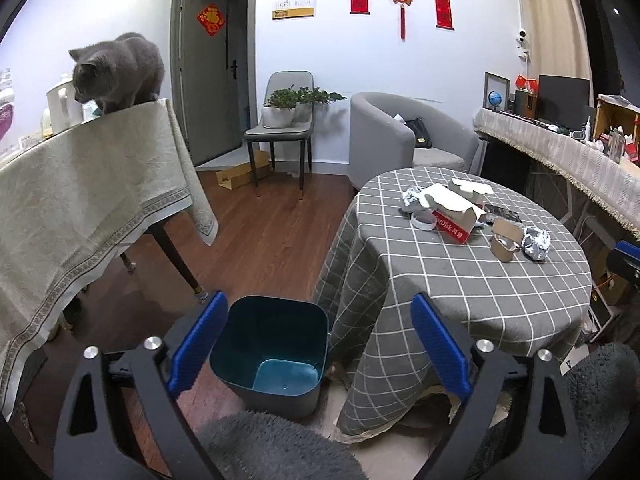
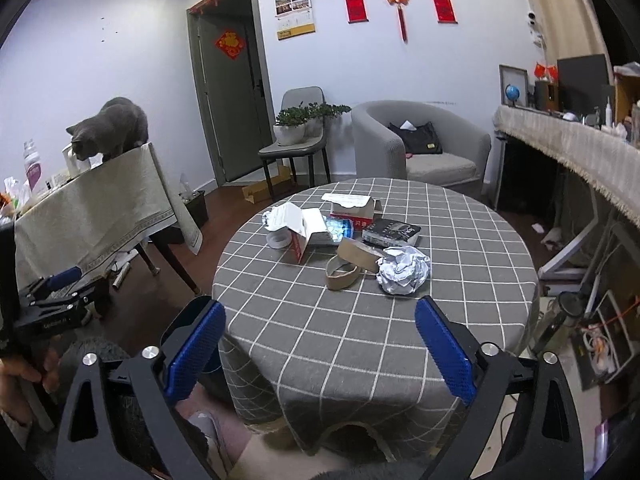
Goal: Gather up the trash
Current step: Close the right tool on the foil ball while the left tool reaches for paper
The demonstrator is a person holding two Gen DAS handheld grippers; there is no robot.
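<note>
A round table with a grey checked cloth (image 2: 360, 340) carries the trash: a crumpled foil ball (image 2: 404, 270), a flattened cardboard ring (image 2: 342, 276), a torn red and white box (image 2: 304, 236), a tape roll (image 2: 279, 239) and a black packet (image 2: 392, 232). My right gripper (image 2: 320, 344) is open over the table's near edge, short of the pile, with nothing between its blue pads. My left gripper (image 1: 316, 344) is open too, above an empty teal bin (image 1: 272, 352) that stands on the floor left of the table. The same pile (image 1: 456, 220) shows far right in the left wrist view.
A grey cat (image 1: 120, 72) stands on a cloth-covered table (image 1: 80, 208) at the left. A chair with potted plants (image 1: 284, 112), a grey armchair (image 1: 384, 136) and a door line the back wall. A cluttered long counter (image 2: 580, 152) runs along the right.
</note>
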